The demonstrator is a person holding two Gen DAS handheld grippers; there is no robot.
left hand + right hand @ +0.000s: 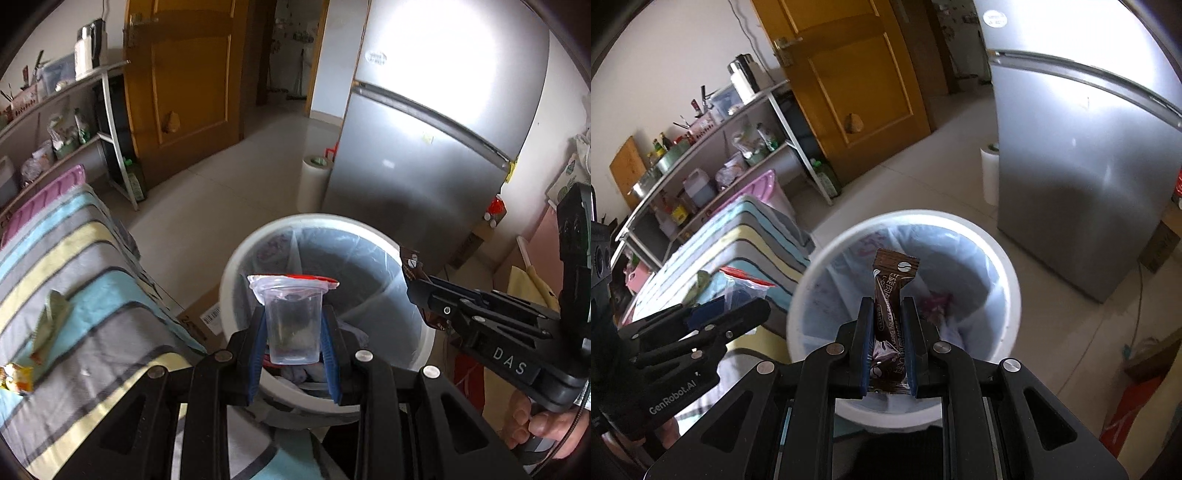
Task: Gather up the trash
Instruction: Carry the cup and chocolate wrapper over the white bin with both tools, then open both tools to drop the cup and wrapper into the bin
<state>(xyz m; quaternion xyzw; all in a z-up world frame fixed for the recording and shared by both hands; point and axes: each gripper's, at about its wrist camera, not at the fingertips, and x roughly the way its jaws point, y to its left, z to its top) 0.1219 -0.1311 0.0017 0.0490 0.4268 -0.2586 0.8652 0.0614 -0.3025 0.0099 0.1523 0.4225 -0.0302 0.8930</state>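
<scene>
Striped bedding lies beside the white bin, fridge behind.

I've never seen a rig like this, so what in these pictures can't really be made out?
- Bin bottom: both wrist views, hidden by liner, trash and the held cup.
- Brown wrapper print: right wrist view, too small.
- Shelf items: both views, blurred and small.

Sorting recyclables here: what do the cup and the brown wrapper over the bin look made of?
Cup: clear thin plastic, you see through its wall; torn red-edged film lid. Brown wrapper: glossy printed film, probably plastic or foil laminate, crimped end seal.
</scene>
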